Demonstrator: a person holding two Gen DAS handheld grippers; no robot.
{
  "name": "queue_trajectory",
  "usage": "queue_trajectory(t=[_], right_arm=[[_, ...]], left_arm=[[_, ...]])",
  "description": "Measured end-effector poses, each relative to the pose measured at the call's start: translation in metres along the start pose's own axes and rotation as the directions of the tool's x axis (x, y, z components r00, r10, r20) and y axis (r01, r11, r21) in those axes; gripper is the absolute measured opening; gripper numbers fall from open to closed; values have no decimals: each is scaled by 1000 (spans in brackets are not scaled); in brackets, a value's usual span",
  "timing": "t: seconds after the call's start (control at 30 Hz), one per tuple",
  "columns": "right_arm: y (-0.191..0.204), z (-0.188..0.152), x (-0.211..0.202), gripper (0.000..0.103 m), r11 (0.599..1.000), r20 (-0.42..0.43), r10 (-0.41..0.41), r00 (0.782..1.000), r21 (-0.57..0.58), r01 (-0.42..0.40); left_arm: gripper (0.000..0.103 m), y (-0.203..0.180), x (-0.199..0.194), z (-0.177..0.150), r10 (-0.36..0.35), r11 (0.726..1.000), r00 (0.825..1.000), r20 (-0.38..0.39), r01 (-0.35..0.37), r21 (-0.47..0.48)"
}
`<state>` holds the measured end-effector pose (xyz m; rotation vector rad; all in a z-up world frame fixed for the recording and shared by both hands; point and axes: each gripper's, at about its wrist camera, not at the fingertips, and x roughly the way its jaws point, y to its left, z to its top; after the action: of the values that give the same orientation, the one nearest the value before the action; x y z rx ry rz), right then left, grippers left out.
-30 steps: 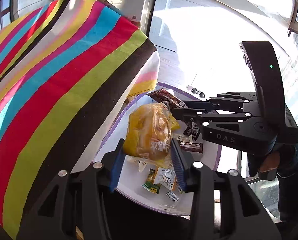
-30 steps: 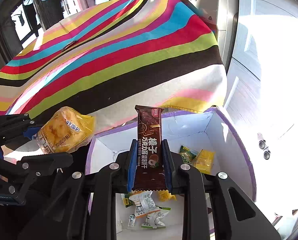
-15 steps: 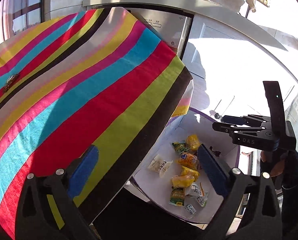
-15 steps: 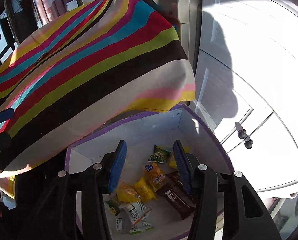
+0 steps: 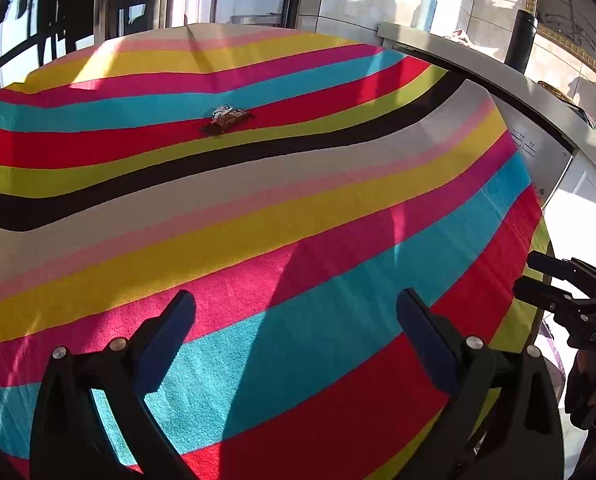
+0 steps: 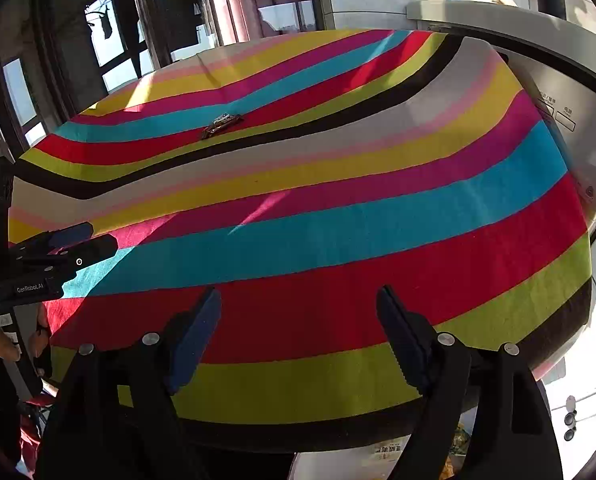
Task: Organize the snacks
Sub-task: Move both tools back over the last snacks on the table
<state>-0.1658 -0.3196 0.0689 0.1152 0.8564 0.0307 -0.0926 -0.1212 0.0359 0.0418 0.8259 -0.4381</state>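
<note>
Snacks are nearly gone from the striped cloth (image 5: 258, 208) that covers the counter: only a small cluster of wrappers (image 5: 226, 119) lies on it, a dark brown bar with a little white packet against its far end, sitting where the red stripe meets the turquoise one.

Taking that cluster as the landmark: in the left wrist view the left gripper (image 5: 296, 334) hovers on the near side of it, well apart, and the cluster lies ahead and a little to the left of the line between its fingers. These stand wide with nothing between them. Farther right, at the cloth's right edge and also well short of the cluster, is the right gripper (image 6: 298, 330); from its own camera the wrappers (image 6: 222, 123) lie ahead and clearly to the left. Its jaws are opening, with only cloth showing between them. The bar's long axis runs slantwise, near end left, far end right, so fingers coming from this side would need some roll to close across its width. The left hand looks the nearer and better lined up.

A second ago both grippers were over the purple-rimmed white box beside the counter, the left holding a yellow bag, the right a brown bar; now both are empty and face the counter.
</note>
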Motion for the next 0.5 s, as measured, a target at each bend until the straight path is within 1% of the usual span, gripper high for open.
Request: queue_trajectory(t=[0.07, 0.13, 0.23, 0.3, 0.43, 0.5], right_arm=[[18, 23, 26, 85, 998, -13, 13, 1000, -56, -13], [31, 48, 54, 86, 996, -45, 41, 998, -74, -44], [42, 86, 93, 86, 991, -88, 135, 987, -4, -136], [52, 110, 117, 86, 984, -99, 178, 979, 44, -175], [78, 155, 168, 86, 979, -114, 185, 976, 109, -173], [92, 178, 195, 86, 983, -109, 137, 985, 138, -121]], left_arm=[[100, 22, 8, 9, 24, 999, 1000, -10, -24, -34], [100, 39, 13, 17, 38, 998, 999, -11, -38, -57], [100, 61, 17, 30, 70, 994, 998, 3, -69, -86], [100, 75, 19, 35, 89, 990, 996, 3, -88, -115], [100, 95, 19, 38, 116, 980, 993, 18, -112, -166], [100, 105, 18, 38, 116, 975, 993, 22, -109, -195]])
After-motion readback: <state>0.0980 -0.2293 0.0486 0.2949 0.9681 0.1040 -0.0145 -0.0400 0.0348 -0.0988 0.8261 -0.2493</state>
